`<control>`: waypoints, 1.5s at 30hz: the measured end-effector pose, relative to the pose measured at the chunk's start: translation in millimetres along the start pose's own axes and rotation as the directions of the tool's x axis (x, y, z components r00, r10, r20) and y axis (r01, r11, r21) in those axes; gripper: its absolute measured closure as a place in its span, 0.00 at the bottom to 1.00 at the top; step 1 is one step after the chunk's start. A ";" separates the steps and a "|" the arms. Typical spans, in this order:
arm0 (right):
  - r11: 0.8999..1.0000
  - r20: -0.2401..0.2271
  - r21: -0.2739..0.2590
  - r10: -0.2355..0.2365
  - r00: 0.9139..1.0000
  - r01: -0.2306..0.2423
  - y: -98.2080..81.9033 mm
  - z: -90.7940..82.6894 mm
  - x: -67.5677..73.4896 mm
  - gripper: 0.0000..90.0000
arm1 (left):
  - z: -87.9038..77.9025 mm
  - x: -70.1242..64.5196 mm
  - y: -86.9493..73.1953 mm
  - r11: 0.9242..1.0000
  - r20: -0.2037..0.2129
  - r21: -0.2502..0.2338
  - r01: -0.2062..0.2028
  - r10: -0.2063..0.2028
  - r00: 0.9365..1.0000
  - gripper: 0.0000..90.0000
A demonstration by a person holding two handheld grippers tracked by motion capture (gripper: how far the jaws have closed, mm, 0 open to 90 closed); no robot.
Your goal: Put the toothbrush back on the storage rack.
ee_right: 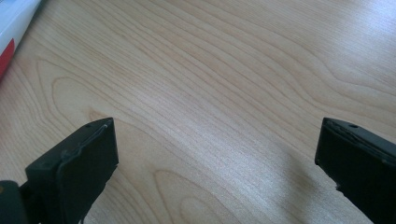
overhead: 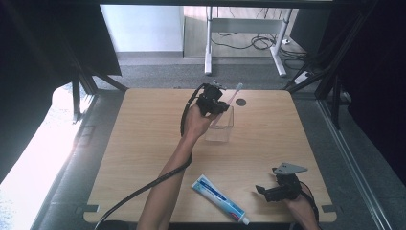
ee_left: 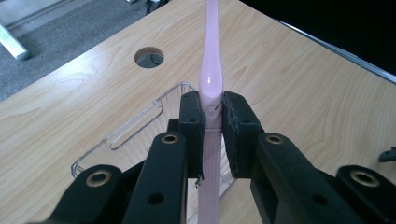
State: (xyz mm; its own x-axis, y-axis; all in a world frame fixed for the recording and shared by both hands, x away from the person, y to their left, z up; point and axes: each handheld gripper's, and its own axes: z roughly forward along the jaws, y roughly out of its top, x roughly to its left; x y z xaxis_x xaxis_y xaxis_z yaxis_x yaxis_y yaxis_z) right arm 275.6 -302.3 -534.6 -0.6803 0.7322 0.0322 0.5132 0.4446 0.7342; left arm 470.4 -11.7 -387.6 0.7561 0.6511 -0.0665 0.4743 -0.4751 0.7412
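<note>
The pink toothbrush is standing over the clear plastic cup at the table's far middle, its handle being clamped by the left gripper. The toothpaste tube is lying near the front edge, and beside it the right gripper is resting with jaws wide apart

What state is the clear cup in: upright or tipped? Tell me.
Upright. The clear cup stands on its base on the table, open mouth up, with the pink toothbrush above it in the left gripper.
</note>
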 end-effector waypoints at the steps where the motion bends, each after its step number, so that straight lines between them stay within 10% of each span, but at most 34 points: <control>1: 1.000 -0.001 0.000 0.000 1.000 0.000 0.0 0.1 0.0 0.00 | 0.8 0.8 0.3 1.000 0.000 0.000 -0.003 0.003 1.000 0.88; 45: 1.000 -0.003 0.001 0.001 1.000 -0.001 -0.4 -0.5 -1.1 0.00 | 50.7 -5.1 -28.1 0.999 -0.093 0.025 -0.031 0.034 0.995 0.88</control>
State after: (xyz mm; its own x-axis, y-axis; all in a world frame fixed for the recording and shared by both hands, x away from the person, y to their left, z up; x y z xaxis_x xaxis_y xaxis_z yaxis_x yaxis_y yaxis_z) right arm 275.9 -303.5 -534.6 -0.6817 0.7308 0.0350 0.5141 0.4445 0.7336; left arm 476.1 -31.7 -441.9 0.7267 0.6867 0.0206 0.4613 -0.5099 0.7261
